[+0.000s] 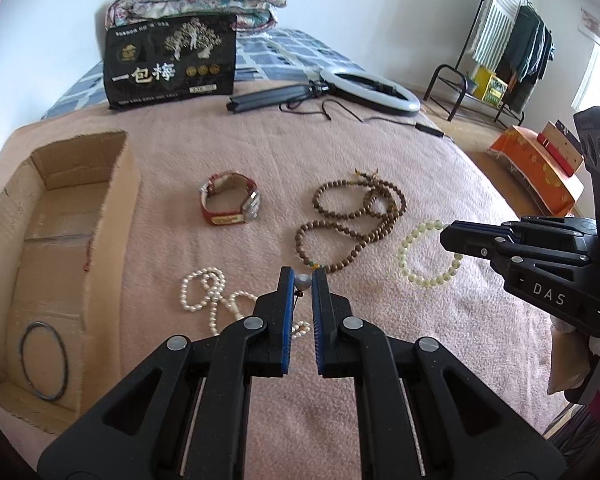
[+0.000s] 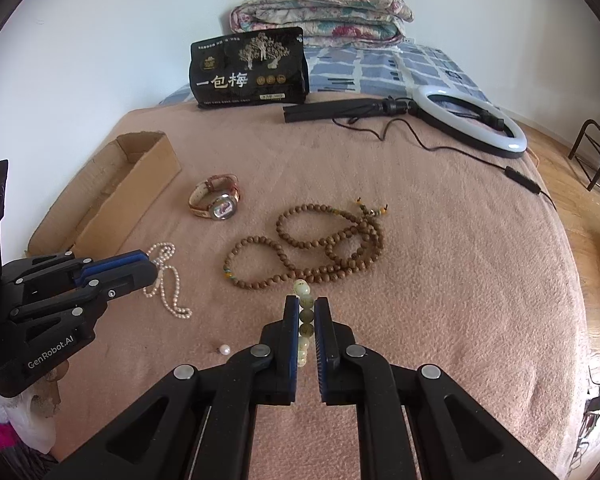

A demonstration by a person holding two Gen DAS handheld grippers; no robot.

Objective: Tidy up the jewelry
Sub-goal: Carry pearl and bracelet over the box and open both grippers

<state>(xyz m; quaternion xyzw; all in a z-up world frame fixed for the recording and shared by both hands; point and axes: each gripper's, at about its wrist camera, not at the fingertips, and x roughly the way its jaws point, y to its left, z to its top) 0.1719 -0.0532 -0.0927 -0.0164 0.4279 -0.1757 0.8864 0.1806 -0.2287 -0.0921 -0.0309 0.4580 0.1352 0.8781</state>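
The left gripper (image 1: 303, 282) pinches a grey bead (image 1: 303, 281) just right of the pearl necklace (image 1: 208, 292). The right gripper (image 2: 307, 322) clamps the pale bracelet (image 2: 305, 320) right of the pearls. The cardboard box (image 1: 112, 216) sits left of the pearls, with bare blanket (image 1: 440, 340) between.

One watch (image 1: 231, 203), three bead strings, one pearl necklace (image 1: 210, 294), one cardboard box (image 1: 60, 240), one black ring (image 1: 44, 361)
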